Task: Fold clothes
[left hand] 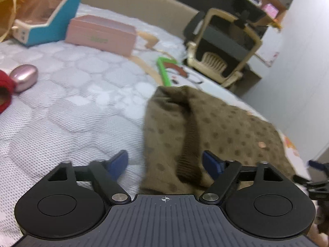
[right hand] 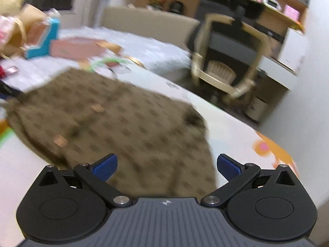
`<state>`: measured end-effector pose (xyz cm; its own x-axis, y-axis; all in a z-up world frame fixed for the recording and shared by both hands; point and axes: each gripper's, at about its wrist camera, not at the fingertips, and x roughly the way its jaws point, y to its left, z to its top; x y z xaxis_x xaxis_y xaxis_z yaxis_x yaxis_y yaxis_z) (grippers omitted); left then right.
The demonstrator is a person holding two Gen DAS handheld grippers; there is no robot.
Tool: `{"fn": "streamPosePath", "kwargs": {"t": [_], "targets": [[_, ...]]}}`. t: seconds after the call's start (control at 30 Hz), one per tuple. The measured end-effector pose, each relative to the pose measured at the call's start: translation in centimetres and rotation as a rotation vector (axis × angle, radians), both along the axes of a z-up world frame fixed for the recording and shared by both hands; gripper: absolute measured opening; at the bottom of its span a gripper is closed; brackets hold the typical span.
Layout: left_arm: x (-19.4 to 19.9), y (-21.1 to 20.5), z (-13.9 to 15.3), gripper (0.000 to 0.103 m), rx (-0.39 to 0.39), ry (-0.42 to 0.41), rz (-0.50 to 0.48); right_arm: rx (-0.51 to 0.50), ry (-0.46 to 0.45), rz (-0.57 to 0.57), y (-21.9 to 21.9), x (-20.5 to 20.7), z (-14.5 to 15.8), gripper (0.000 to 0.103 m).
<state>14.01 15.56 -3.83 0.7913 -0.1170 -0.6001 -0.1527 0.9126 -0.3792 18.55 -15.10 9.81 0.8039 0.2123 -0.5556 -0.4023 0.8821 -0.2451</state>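
Left gripper [left hand: 165, 163] low centre of the left view, jaws wide apart, holding nothing; blue pads [left hand: 118, 162] sit either side of the near edge of the garment [left hand: 216, 127]. Garment is olive brown with darker dots, lying on the bed [left hand: 67, 111]; a ribbed band [left hand: 189, 144] runs from bottom centre up toward the middle of the frame. Its long axis goes from bottom centre toward the right edge, with a bunched corner pointing up at centre. Right of frame edge, part of the other gripper shows.

Right gripper [right hand: 167, 164] low centre of the right view, jaws also wide apart and empty, garment [right hand: 123, 119] spread flat just ahead, reaching up to the left; view is blurred.

Farther back, upper left of the left view: pink box [left hand: 100, 35], blue box [left hand: 51, 14], pink oval case [left hand: 24, 77]. Upper right: chair [left hand: 224, 45].
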Motion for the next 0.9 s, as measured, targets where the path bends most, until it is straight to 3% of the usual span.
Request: {"fn": "streamPosePath", "kwargs": {"t": [0.07, 0.13, 0.23, 0.33, 0.5, 0.53, 0.6, 0.63, 0.73, 0.8, 0.83, 0.9], "targets": [[0.8, -0.5, -0.2, 0.037, 0.023, 0.008, -0.036, 0.029, -0.013, 0.071, 1.8, -0.1, 0.8, 0.103], [1.4, -1.0, -0.2, 0.018, 0.036, 0.007, -0.07, 0.053, -0.013, 0.161, 4.2, -0.2, 1.4, 0.103], [1.5, -1.1, 1.1, 0.015, 0.03, -0.02, -0.09, 0.089, 0.039, 0.324, 8.4, -0.3, 1.3, 0.103], [1.6, -0.9, 2.3, 0.015, -0.004, -0.043, -0.109, 0.031, 0.051, 0.464, 13.5, -0.8, -0.1, 0.103], [2.0, -0.8, 2.8, 0.015, -0.063, -0.044, -0.127, -0.054, 0.045, 0.532, 20.0, -0.2, -2.4, 0.098], [2.1, -0.7, 2.8, 0.015, -0.08, -0.041, -0.132, -0.067, 0.045, 0.527, 20.7, 0.2, -2.8, 0.095], [2.3, -0.7, 2.8, 0.015, -0.104, -0.044, -0.147, -0.094, 0.043, 0.516, 21.8, 1.0, -3.4, 0.078], [2.3, -0.6, 2.8, 0.016, -0.117, -0.048, -0.155, -0.096, 0.038, 0.506, 22.0, 1.5, -3.4, 0.063], [2.2, 0.3, 3.0, 0.03, -0.168, -0.076, -0.147, -0.038, 0.061, 0.477, 21.3, 2.8, -2.5, 0.042], [2.3, 1.5, 3.1, 0.044, -0.208, -0.095, -0.103, 0.013, 0.062, 0.453, 20.2, 3.2, -1.5, 0.032], [2.5, 2.1, 3.0, 0.056, -0.224, -0.098, -0.077, 0.025, 0.053, 0.443, 19.8, 3.3, -1.2, 0.032], [3.6, 2.8, 2.4, 0.067, -0.254, -0.076, -0.046, 0.044, 0.05, 0.432, 19.2, 3.5, -0.7, 0.032]]}}
